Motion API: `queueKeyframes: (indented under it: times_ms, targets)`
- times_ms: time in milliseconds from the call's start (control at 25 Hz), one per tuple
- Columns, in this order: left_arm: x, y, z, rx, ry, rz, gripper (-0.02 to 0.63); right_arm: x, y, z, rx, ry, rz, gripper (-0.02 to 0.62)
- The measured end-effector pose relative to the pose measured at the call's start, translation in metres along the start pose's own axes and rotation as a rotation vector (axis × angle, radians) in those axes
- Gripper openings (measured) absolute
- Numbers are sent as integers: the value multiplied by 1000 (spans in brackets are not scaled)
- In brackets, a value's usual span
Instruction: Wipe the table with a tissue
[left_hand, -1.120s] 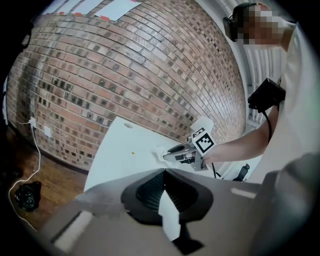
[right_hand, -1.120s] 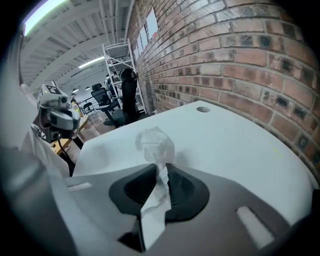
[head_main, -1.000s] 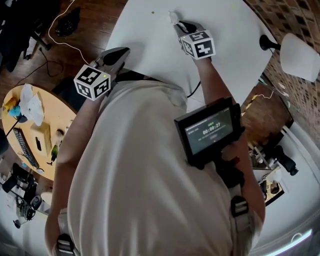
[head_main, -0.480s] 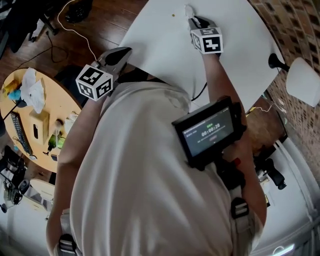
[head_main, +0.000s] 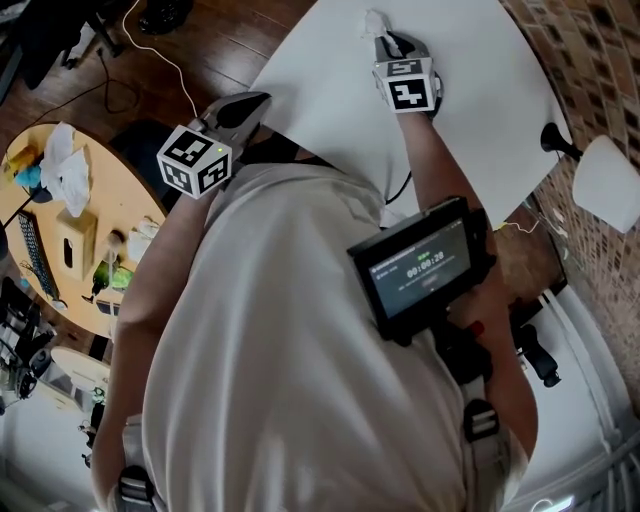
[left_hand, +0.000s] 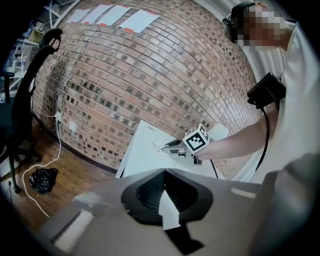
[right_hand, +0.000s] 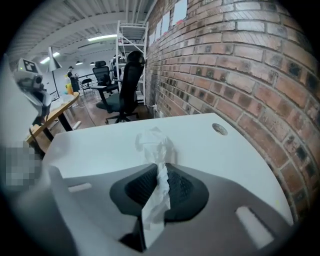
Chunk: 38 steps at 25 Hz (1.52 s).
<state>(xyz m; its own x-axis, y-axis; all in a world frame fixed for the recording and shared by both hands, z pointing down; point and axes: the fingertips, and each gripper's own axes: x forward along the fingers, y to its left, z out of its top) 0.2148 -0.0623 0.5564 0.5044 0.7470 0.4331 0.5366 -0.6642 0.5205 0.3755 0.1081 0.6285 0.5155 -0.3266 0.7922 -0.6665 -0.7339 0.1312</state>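
Tissue (right_hand: 154, 144) — a crumpled white wad lying on the white desk (head_main: 480, 90), towards its far side, with a twisted tail running back from the wad into the right tool (head_main: 388, 45). That tool is clenched on the tail: in the right gripper view its ribbed jaws press the paper from both sides, and they have just been closing a shade tighter with the tissue between them. Reading of the hold: pinching only the tail leaves the bulk of the wad free to sit on the surface as a pad. The tool's downward tilt would press it there, so a sweep of the arm should drag paper rather than the tool across the desk. Relative position — the wad is just beyond the tips on the far side, touching the desk. Whether the tips themselves touch the surface I cannot tell. A round cable port (right_hand: 219, 129) sits in the desk to the right of the wad, apart from it, near the brick wall (right_hand: 240, 60). The left tool (head_main: 240, 108) hangs at the near left edge of the desk, well apart from the tissue, its jaws brought together on nothing I can name. A flat pale strip (left_hand: 167, 212) shows behind them, perhaps part of the tool. Judged: parked clear so the wiping arm has free run.
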Motion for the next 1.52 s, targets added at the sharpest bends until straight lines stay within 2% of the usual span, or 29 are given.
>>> queueKeyframes:
  times_ms: [240,640,720,800,920,960,1040,1200,1520]
  targets:
    - [6,-1,4,13,3,-10,6,7,39,12,-93,-18,84,46]
    - [13,-7,-5,15,18,-34,6,-6,119,-1,-319,-49,377,48]
    - [17,-13,-5,17,21,-50,6,-18,129,-9,-341,-40,449,49]
    - [20,-20,-6,22,25,-70,6,-29,140,-20,-329,13,535,51]
    - [24,-24,-7,23,31,-91,6,-52,163,-40,-216,121,723,51]
    - [25,-24,-7,23,32,-96,6,-61,169,-45,-170,129,766,52]
    - [25,-23,-6,26,34,-107,6,-74,175,-52,-74,109,795,51]
    - [24,-20,-4,39,47,-133,6,-98,172,-49,176,-16,772,52]
    - [41,-44,9,96,69,-202,6,-147,108,-60,547,-247,559,52]
